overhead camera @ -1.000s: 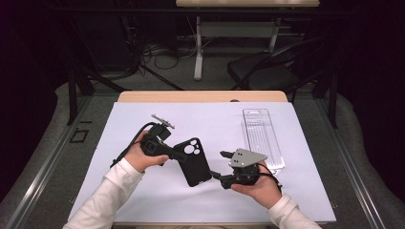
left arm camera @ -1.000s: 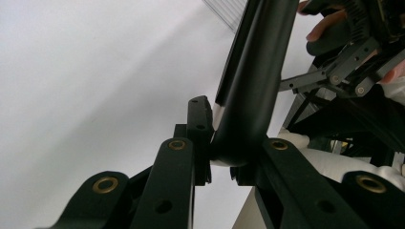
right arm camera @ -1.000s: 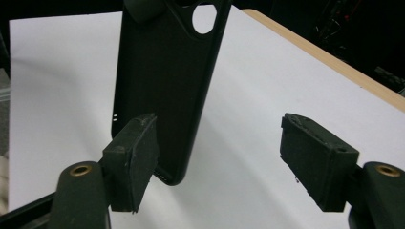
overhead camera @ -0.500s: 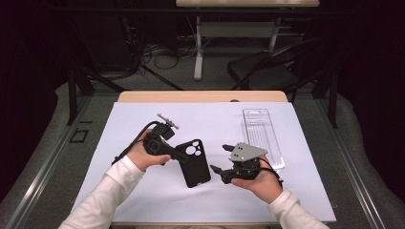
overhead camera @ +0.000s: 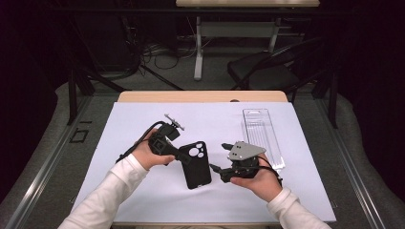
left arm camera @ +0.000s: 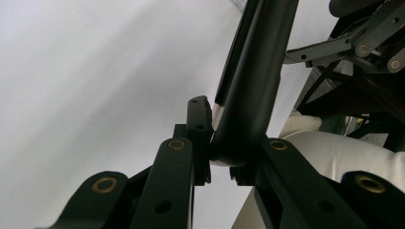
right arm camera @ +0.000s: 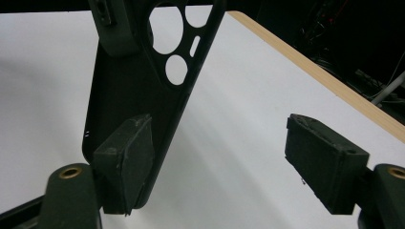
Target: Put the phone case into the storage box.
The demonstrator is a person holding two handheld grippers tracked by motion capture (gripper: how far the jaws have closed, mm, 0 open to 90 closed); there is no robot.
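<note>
Clamping the black phone case [overhead camera: 196, 165] at its upper edge mid-table, the left gripper [overhead camera: 184, 158] hides that edge. The right gripper [overhead camera: 218, 172] stands spread just beside it, the white mat [overhead camera: 296, 191] bare around; the case's lower end is cut off in the left gripper view.

Phone case partly hidden and cropped

The phone case [right arm camera: 138, 95] runs past the right gripper view's top edge; a gripper pad [right arm camera: 126, 162] covers its lower corner.

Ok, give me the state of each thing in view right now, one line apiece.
Black phone case: held up off the sheet, tilted, camera cut-outs uppermost.
Left tool: shut on the phone case's edge.
Right tool: open, one pad beside the case.
Clear plastic package: lying flat, untouched.
</note>
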